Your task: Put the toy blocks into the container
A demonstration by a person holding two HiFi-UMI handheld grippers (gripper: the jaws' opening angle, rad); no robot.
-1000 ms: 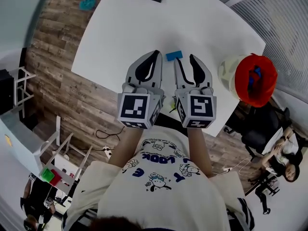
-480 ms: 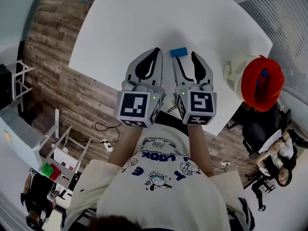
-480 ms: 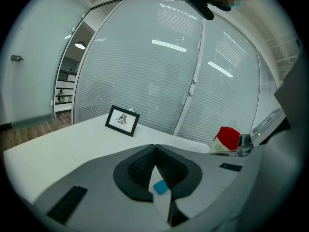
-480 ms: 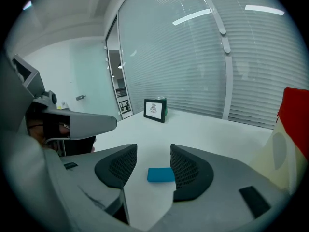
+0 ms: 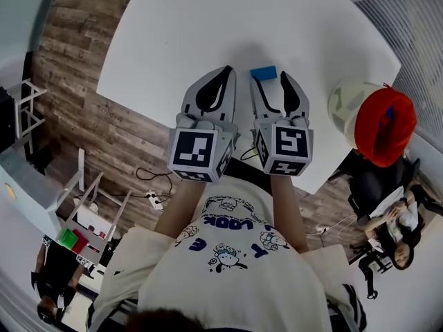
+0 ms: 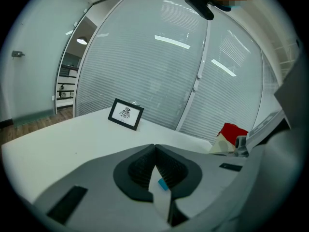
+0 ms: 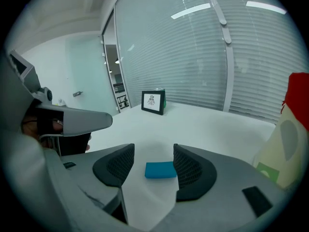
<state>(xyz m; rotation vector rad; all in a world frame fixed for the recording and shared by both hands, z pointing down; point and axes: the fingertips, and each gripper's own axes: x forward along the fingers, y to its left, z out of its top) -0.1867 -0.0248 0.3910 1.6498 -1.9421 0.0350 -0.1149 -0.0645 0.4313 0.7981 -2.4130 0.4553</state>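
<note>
White table [image 5: 208, 33]: blue block [image 7: 161, 169] just off R tool's [image 5: 272, 83] tips, jaws just opened wide, empty

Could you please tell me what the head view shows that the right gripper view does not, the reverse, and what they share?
Only the head view: the marker cubes, the person's shirt and the wooden floor.

Only the right gripper view: a doorway and light strips overhead.

Both: the table, the blue block, the red container and the right gripper. Its fingers have just been opening, with the block between them.
</note>
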